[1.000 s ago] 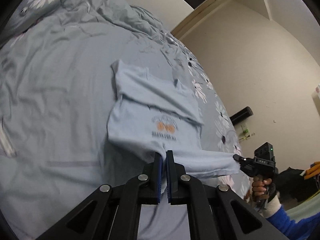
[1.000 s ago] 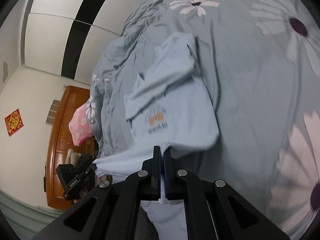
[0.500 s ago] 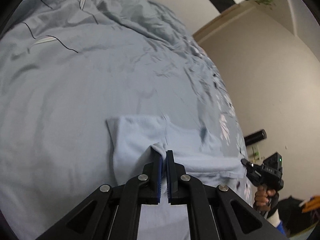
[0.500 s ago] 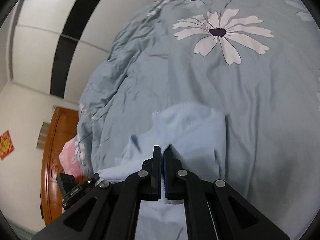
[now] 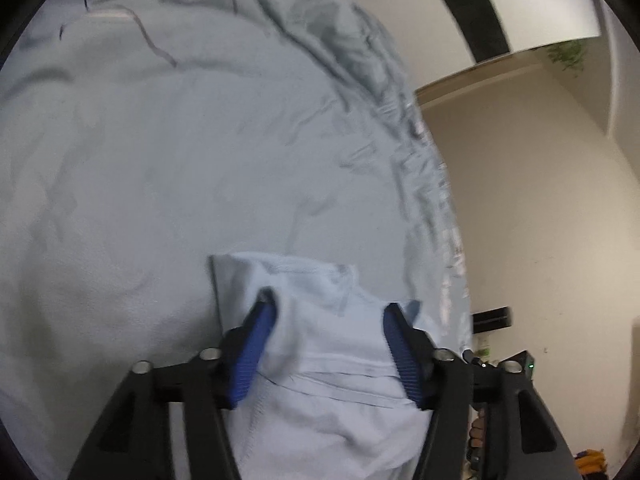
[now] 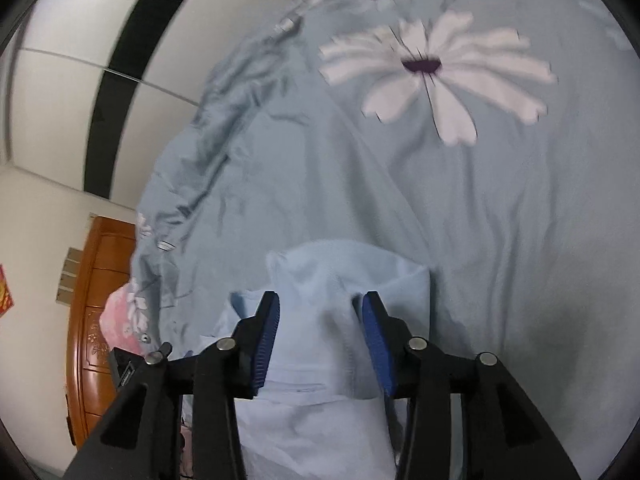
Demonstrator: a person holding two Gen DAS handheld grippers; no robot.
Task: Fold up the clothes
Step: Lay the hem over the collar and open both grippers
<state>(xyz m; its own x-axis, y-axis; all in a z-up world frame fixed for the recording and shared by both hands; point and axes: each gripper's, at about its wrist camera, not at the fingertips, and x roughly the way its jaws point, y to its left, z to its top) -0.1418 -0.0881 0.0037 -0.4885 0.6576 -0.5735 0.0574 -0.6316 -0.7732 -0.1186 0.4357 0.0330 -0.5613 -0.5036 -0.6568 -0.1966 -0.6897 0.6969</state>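
We work over a wide grey-blue bedspread [image 6: 500, 208] printed with large white daisies [image 6: 436, 68], rumpled along its far edge. On it, directly below both tools, lies the pale blue cotton T-shirt [image 5: 320, 392], folded over on itself with its layered edges showing. Our left gripper [image 5: 328, 308] stands with its blue-padded fingers [image 5: 252, 348] spread wide, the cloth lying loose between them. Our right gripper [image 6: 320, 300] is likewise spread wide over the shirt's folded end, gripping nothing
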